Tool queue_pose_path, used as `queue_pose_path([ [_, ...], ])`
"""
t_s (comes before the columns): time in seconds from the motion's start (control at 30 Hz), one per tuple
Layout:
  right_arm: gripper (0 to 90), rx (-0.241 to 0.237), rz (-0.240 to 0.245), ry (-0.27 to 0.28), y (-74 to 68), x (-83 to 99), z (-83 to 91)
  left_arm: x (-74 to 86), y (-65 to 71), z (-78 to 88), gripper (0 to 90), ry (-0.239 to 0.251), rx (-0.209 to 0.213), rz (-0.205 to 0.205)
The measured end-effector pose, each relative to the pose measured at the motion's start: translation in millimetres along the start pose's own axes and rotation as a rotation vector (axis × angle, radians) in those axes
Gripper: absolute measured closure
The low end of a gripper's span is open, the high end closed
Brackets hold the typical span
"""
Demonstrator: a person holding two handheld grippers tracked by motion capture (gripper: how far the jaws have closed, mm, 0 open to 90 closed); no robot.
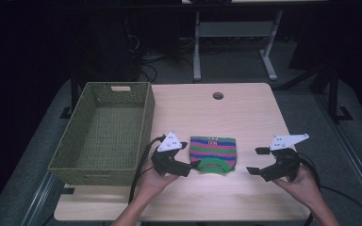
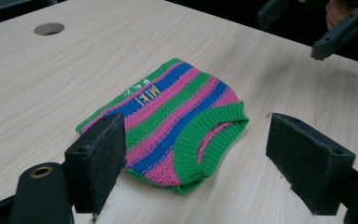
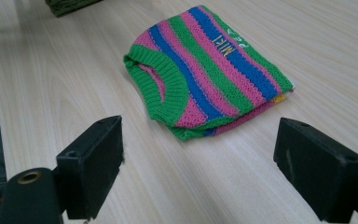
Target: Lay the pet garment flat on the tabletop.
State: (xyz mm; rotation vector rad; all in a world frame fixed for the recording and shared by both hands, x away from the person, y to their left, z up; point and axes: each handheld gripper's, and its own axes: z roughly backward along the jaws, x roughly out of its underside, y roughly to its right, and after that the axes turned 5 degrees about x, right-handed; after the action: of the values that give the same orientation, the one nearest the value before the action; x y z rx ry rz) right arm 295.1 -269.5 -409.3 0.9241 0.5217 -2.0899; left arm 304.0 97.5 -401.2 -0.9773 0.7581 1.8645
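– What is on the table (image 1: 245,108)?

– A little folded striped sweater (image 1: 213,153). It is green, pink and blue, with yellow letters on it. It lies flat on the light wood, near my edge, right between my two claws.

– What are your claws doing?

– My left claw (image 1: 194,165) is spread wide, with one black pad (image 2: 103,161) just beside the sweater's hem. My right claw (image 1: 255,160) is spread wide too, near the sweater but not touching it.

– What else is there?

– A green woven basket (image 1: 104,132) sits on the left side of the table. A round hole (image 1: 218,96) is near the far edge. The room behind is dark, with a grey floor (image 1: 235,70) and white table legs (image 1: 197,47).
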Motion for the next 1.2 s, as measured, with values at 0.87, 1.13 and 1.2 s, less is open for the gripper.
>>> queue_pose_path([
  [0.87,21.5,-0.018,0.032,-0.048,11.7,-14.8,-23.3,-13.0,-12.8,-29.5,23.5,-0.055,0.016,-0.017],
  [1.13,22.3,-0.031,0.028,-0.084,15.6,-12.7,-35.4,-6.8,-23.2,-40.5,24.8,-0.101,0.028,0.005],
  [1.2,22.3,-0.033,0.024,-0.085,16.4,-12.1,-37.1,-5.5,-24.4,-41.6,24.8,-0.117,0.030,0.008],
])
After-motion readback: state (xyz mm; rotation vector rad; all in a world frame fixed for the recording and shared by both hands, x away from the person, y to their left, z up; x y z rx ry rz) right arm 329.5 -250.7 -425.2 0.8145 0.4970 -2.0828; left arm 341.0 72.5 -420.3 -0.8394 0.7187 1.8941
